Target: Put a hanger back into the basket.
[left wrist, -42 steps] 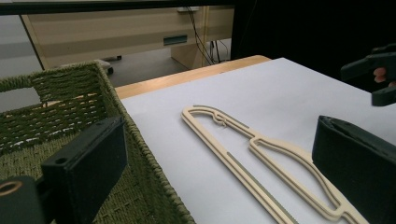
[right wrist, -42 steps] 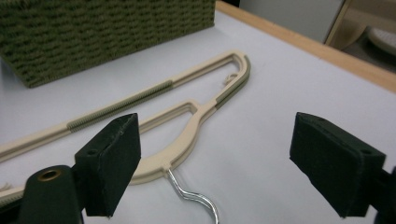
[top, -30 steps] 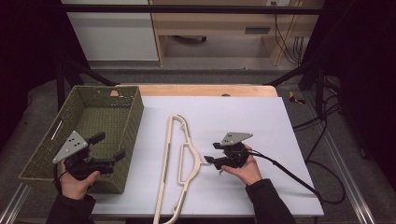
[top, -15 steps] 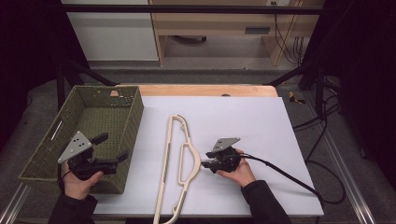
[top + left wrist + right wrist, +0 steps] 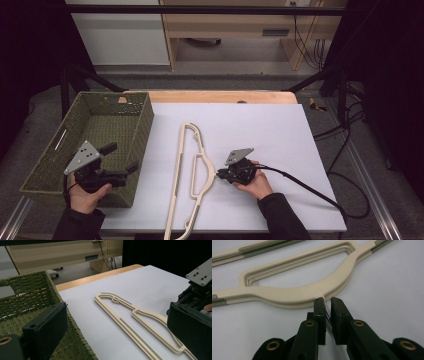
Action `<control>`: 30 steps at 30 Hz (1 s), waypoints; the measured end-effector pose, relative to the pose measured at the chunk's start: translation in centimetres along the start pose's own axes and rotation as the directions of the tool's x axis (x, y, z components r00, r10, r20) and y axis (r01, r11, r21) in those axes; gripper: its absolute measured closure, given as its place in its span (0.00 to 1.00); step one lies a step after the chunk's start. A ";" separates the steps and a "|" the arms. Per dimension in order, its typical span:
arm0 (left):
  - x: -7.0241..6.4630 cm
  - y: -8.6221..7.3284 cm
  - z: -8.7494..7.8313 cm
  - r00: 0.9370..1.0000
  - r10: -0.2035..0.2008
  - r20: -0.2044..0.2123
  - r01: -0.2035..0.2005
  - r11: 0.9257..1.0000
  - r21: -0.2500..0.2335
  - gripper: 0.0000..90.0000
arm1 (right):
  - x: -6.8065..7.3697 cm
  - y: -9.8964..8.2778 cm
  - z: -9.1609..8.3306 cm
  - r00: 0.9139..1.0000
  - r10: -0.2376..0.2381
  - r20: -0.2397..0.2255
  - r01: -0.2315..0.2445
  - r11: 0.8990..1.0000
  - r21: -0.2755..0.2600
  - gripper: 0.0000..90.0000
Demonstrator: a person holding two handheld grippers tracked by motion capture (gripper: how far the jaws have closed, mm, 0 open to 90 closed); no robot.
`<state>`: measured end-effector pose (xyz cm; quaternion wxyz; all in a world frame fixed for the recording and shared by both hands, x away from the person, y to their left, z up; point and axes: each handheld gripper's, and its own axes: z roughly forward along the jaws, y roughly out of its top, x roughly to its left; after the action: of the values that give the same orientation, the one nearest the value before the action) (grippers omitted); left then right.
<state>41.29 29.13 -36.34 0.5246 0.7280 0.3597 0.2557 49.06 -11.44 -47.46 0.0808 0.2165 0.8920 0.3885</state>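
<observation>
hangers (image 5: 192,170), two cream ones stacked, lie long-ways on the white table (image 5: 280,130), running from centre frame down to the bottom edge in the high view. hook end (image 5: 113,299) sits toward the upper middle of the left gripper view, with grey ribbed strips along the bars.

my right gripper (image 5: 220,174) is low at the table, centre-right of the high view, tips pointing left at the curved outer edge of the hangers. in the right gripper view (image 5: 326,302) the jaws have just been closing and now stand nearly together, a thin slit between them. tips are right at the rim of the curved part (image 5: 329,282); i can't tell whether they pinch any of the edge. nothing thick sits between the pads. a cable (image 5: 310,187) trails off to the lower right.

my left gripper (image 5: 122,162) is at lower left of the high view, held over the near corner of the green basket (image 5: 47,165). its jaws stand wide apart, nothing between them. in the left gripper view one jaw is at lower left over the basket weave (image 5: 30,297), the other at the right edge, with the right gripper's plate (image 5: 200,273) behind it.

basket sits at the left of the table, just beside the hangers, not touching.
</observation>
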 end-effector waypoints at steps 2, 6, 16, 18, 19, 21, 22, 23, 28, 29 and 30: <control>0.0 0.0 0.0 1.000 0.000 -0.001 0.000 1.000 0.001 0.04 | 0.0 0.0 0.0 1.000 -0.010 -0.006 0.010 1.000 -0.001 0.94; 0.0 0.0 0.1 1.000 0.000 -0.002 0.000 1.000 0.003 0.04 | 0.1 0.0 -0.1 1.000 -0.015 -0.027 0.015 1.000 0.005 0.95; -0.2 0.0 0.2 1.000 0.009 0.002 -0.009 1.000 0.007 0.04 | 0.2 -0.1 -0.2 0.997 -0.035 -0.064 0.036 0.999 0.008 0.96; -0.2 0.0 0.2 1.000 0.007 0.003 -0.007 1.000 0.008 0.04 | 0.3 -0.1 -0.4 0.996 -0.041 -0.079 0.043 0.999 0.021 0.98; -0.2 0.0 0.2 1.000 0.007 0.002 -0.007 1.000 0.009 0.04 | 0.3 -0.1 -0.4 0.995 -0.048 -0.091 0.051 0.998 0.024 0.99; -0.2 0.0 0.2 1.000 0.007 0.002 -0.007 1.000 0.008 0.04 | 0.4 0.0 -0.5 0.994 -0.048 -0.094 0.050 0.998 0.025 0.99; -0.2 0.0 0.1 1.000 0.009 0.001 -0.009 1.000 0.008 0.04 | 0.4 0.0 -0.6 0.993 -0.048 -0.105 0.050 0.998 0.022 0.99; -0.2 0.0 0.1 1.000 0.009 0.001 -0.009 1.000 0.008 0.04 | 0.4 0.0 -0.6 0.993 -0.048 -0.105 0.050 0.998 0.022 0.99; -0.2 0.0 0.1 1.000 0.009 0.002 -0.009 1.000 0.007 0.04 | 0.8 0.1 -1.2 0.994 -0.038 -0.102 0.040 0.999 0.023 0.99; -0.3 0.0 0.1 1.000 0.009 0.002 -0.009 1.000 0.008 0.04 | 1.0 0.0 -1.1 0.994 -0.031 -0.100 0.034 0.999 0.033 0.99; -0.3 0.0 0.2 1.000 0.010 0.002 -0.010 1.000 0.010 0.04 | 1.0 0.0 -1.1 0.994 -0.031 -0.100 0.034 0.999 0.033 0.99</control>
<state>41.23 28.80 -36.39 0.5202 0.7327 0.3566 0.2558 47.83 -11.74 -46.69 0.0387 0.1836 0.9050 0.3818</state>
